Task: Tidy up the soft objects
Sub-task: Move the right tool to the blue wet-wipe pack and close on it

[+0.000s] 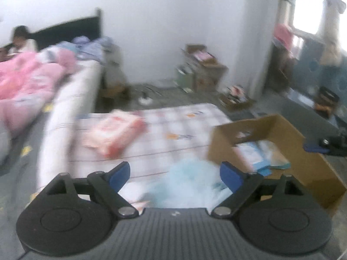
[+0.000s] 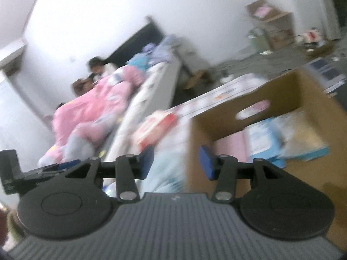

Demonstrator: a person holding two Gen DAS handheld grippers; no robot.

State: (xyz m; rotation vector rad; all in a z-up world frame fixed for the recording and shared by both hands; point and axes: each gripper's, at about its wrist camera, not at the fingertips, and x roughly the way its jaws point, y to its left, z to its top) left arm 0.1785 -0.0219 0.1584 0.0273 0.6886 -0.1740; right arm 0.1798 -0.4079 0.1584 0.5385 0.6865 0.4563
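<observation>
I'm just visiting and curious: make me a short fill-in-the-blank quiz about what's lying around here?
1. The pink and white pack lies on the patterned ____.
2. The blue and white packs lie inside the cardboard ____.
3. The fingers of the left tool have ____ pads.
4. The pale blue soft item lies ____ the left tool's fingers.

Missing words: sheet; box; blue; between

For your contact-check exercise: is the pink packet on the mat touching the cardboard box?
Apart. The left wrist view shows the pink packet lying left of the cardboard box, with bare patterned mat between them.
</observation>
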